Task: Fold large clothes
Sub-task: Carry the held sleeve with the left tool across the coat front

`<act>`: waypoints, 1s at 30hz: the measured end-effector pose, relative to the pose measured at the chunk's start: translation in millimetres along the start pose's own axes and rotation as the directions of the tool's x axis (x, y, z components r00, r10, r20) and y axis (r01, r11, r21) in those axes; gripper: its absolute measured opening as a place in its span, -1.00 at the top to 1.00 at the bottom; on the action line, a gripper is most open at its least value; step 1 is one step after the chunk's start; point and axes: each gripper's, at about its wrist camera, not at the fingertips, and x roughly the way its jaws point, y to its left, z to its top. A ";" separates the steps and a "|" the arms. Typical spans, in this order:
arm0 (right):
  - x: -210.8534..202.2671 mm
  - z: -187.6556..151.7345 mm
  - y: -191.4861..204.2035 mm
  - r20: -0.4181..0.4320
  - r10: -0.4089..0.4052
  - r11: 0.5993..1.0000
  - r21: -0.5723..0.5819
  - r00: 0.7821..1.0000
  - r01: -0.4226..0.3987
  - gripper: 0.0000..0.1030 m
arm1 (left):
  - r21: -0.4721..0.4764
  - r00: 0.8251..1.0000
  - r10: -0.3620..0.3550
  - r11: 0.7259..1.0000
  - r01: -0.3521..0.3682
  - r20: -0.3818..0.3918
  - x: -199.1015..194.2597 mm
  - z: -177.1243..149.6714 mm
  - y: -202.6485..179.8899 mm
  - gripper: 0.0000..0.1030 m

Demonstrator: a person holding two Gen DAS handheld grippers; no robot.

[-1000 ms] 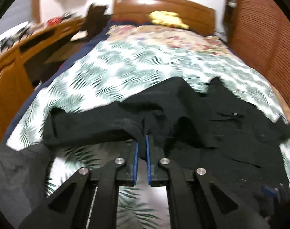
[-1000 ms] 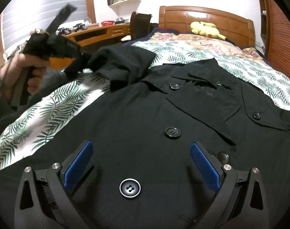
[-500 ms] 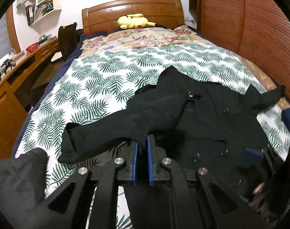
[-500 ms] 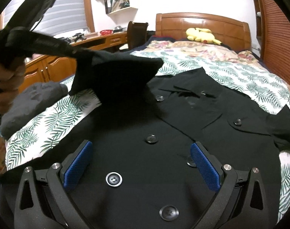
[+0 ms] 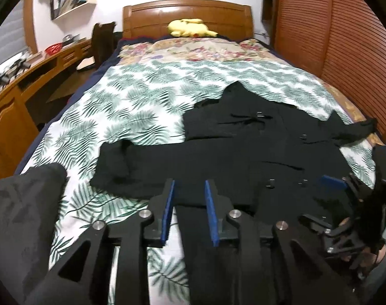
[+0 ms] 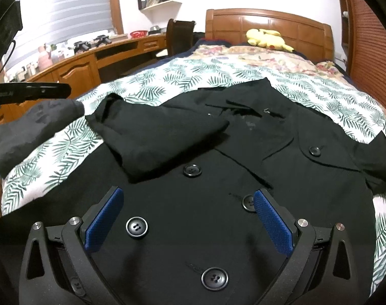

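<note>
Wooden bed (image 5: 187,12) with a leaf-print cover (image 5: 132,106) fills most of both views, and a curved wooden desk (image 6: 73,68) runs along its side. Spread flat across the cover lies the black coat (image 6: 218,178), front up with its buttons showing; one sleeve (image 6: 152,139) is folded in over the chest, its cuff end reaching onto the cover. A grey sleeve (image 6: 32,129) of the person's arm hangs beside the coat's edge. Tilted steeply down over the coat's near edge, the left gripper (image 5: 189,198) has its blue fingers (image 5: 167,211) opening, a narrow gap between them with dark cloth seen through it but not pressed. Angled down over the buttoned front, the right gripper (image 6: 190,218) holds its fingers (image 6: 104,218) spread wide apart, gripping nothing. A yellow plush toy (image 5: 190,28) rests at the headboard.
</note>
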 end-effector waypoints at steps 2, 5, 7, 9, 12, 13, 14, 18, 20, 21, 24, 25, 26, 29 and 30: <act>2.5 -1.3 2.2 -0.006 -0.003 1.000 -0.010 1.000 0.003 -1.00 | -0.010 1.000 0.027 1.000 -0.027 0.008 6.5 -0.7 12.5 0.39; 5.4 -2.6 2.0 -0.014 -0.005 1.000 -0.014 1.000 0.005 -1.00 | -0.023 0.999 0.049 0.999 -0.049 0.017 20.4 0.3 36.4 0.21; 8.5 -3.9 2.4 -0.023 -0.007 1.000 -0.015 1.000 0.006 -1.00 | -0.041 0.998 0.060 0.997 -0.059 0.010 32.1 0.9 53.0 0.09; 11.1 -4.6 2.9 -0.032 -0.008 1.000 -0.017 0.999 0.007 -1.00 | -0.066 0.997 0.072 0.995 -0.072 -0.011 46.9 1.2 71.4 0.00; 15.3 -5.6 4.0 -0.044 -0.006 1.000 -0.021 0.999 0.005 -1.00 | -0.085 0.994 0.100 0.991 -0.103 -0.042 69.0 1.3 93.7 -0.02; 16.6 -6.1 4.2 -0.049 -0.005 1.000 -0.023 0.999 0.004 -1.00 | -0.089 0.993 0.109 0.989 -0.114 -0.053 75.5 0.8 99.4 -0.03; 17.7 -6.3 4.5 -0.052 -0.004 1.000 -0.024 0.999 0.002 -1.00 | -0.093 0.991 0.118 0.988 -0.124 -0.061 82.4 -0.2 104.8 -0.03; 20.4 -7.6 3.3 -0.064 0.001 1.000 -0.020 0.998 -0.003 -1.00 | -0.133 0.985 0.141 0.979 -0.154 -0.101 109.3 -4.3 129.3 -0.03; 21.9 -8.0 3.2 -0.069 0.003 1.000 -0.018 0.998 -0.004 -1.00 | -0.163 0.983 0.140 0.974 -0.158 -0.121 121.0 -6.8 140.2 -0.04; 22.5 -8.3 2.9 -0.071 0.003 1.000 -0.017 0.997 -0.004 -1.00 | -0.178 0.981 0.139 0.971 -0.162 -0.133 127.7 -8.8 145.1 -0.04; 24.3 -8.7 4.3 -0.076 0.001 1.000 -0.021 0.997 -0.003 -1.00 | -0.192 0.978 0.143 0.967 -0.170 -0.150 139.1 -12.5 151.2 -0.04; 24.7 -8.9 4.8 -0.078 0.000 1.000 -0.024 0.997 -0.002 -1.00 | -0.196 0.977 0.143 0.965 -0.173 -0.161 144.1 -14.4 152.9 -0.04; 24.9 -8.7 5.4 -0.078 -0.001 1.000 -0.026 0.997 -0.001 -1.00 | -0.200 0.976 0.139 0.965 -0.171 -0.166 146.2 -15.5 154.2 -0.04; 25.0 -9.2 6.7 -0.079 -0.004 0.999 -0.032 0.997 0.001 -1.00 | -0.231 0.977 0.117 0.960 -0.157 -0.177 154.2 -20.3 159.0 -0.04; 25.1 -9.0 7.0 -0.079 -0.004 0.999 -0.033 0.997 0.002 -1.00 | -0.240 0.978 0.115 0.958 -0.156 -0.175 154.6 -20.6 159.4 -0.04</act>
